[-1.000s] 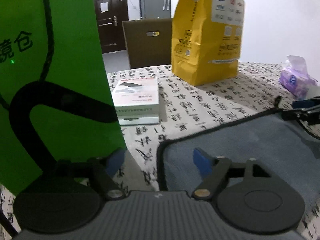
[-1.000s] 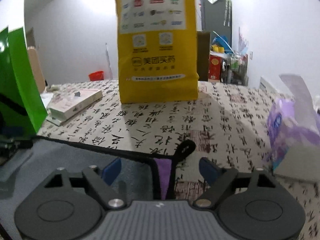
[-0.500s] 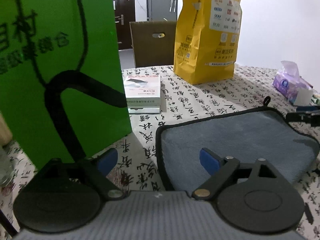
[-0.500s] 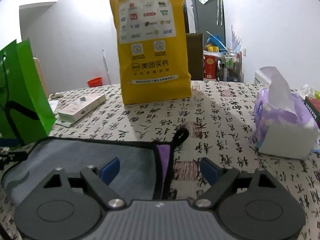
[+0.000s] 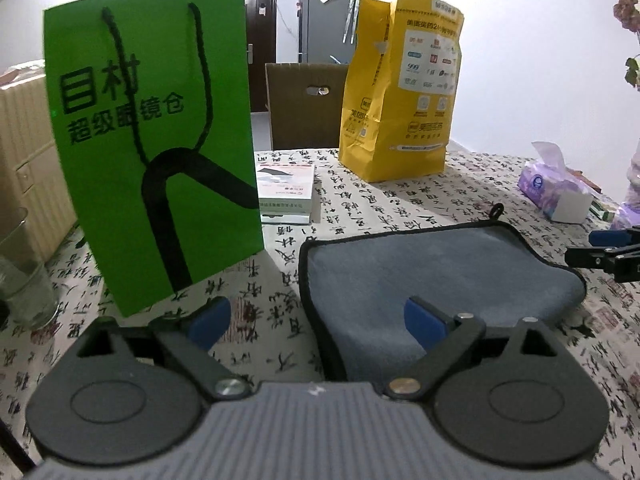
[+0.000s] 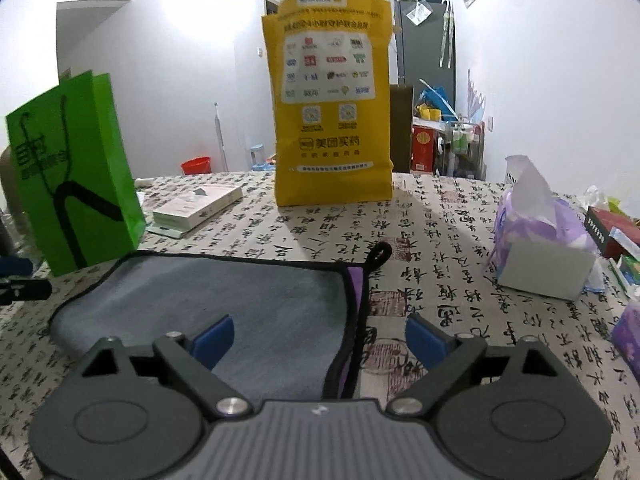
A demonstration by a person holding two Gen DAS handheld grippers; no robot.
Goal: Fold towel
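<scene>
A grey towel [image 5: 432, 272] with black piping lies folded on the table, a purple underside [image 6: 354, 280] and a black hanging loop [image 6: 380, 252] showing at its right edge. My left gripper [image 5: 318, 320] is open and empty above the towel's left front corner. My right gripper [image 6: 318, 338] is open and empty above the towel's right front edge. The towel also shows in the right wrist view [image 6: 224, 300]. The right gripper's tip shows in the left wrist view [image 5: 604, 250].
A green paper bag [image 5: 152, 152] stands left of the towel. A yellow bag [image 6: 332, 108] stands behind it, beside a flat white box [image 5: 286, 192]. A purple tissue pack [image 6: 540, 240] sits to the right, a glass [image 5: 20, 280] at far left. The tablecloth [image 6: 432, 240] has calligraphy print.
Both grippers have pulled back and up from the towel, open throughout. The towel now lies flat, further away in both views.
</scene>
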